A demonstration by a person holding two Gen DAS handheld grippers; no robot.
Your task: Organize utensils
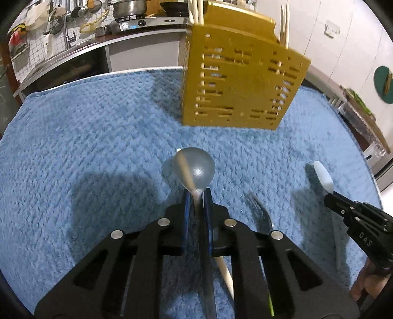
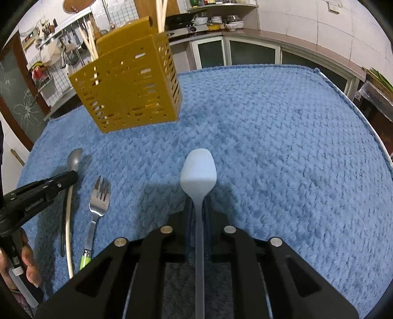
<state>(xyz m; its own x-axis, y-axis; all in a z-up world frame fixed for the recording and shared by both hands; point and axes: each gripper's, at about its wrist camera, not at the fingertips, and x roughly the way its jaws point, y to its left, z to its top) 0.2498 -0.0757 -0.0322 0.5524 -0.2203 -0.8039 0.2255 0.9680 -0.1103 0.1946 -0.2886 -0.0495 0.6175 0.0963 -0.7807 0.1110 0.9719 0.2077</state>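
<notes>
pickup seems to be the step in hand: each tool has one spoon clamped by its handle, and neither spoon is in the holder yet.

the left tool [image 1: 196, 198] is clenched on the neck of a metal spoon [image 1: 194, 169], whose bowl points to the far side, toward the yellow holder [image 1: 240, 81]. the right tool [image 2: 199, 206] is clenched in the same way on a white spoon [image 2: 198, 169]. whether the spoons are lifted free of the blue towel [image 2: 282, 147] or just above it, i cannot tell for sure; the shadows under them suggest a little height.

the yellow holder stands at the far side of the counter, on the towel, to the left of the middle in the right wrist view. it is a box with slots, and some chopsticks [image 2: 161, 14] already stand in it. between the two tools, on the towel, lie a fork [image 2: 99, 201] with a green handle end and one pale chopstick [image 2: 69, 220], both not yet taken.

the next move, in my judgement, calls for raising each spoon above the rim of the holder, turning it so the handle or bowl points down, and letting it go into an opening. the two tools are near each other, so they should go one after the other. the top openings are not seen from here, so which compartment is free i cannot say.
</notes>
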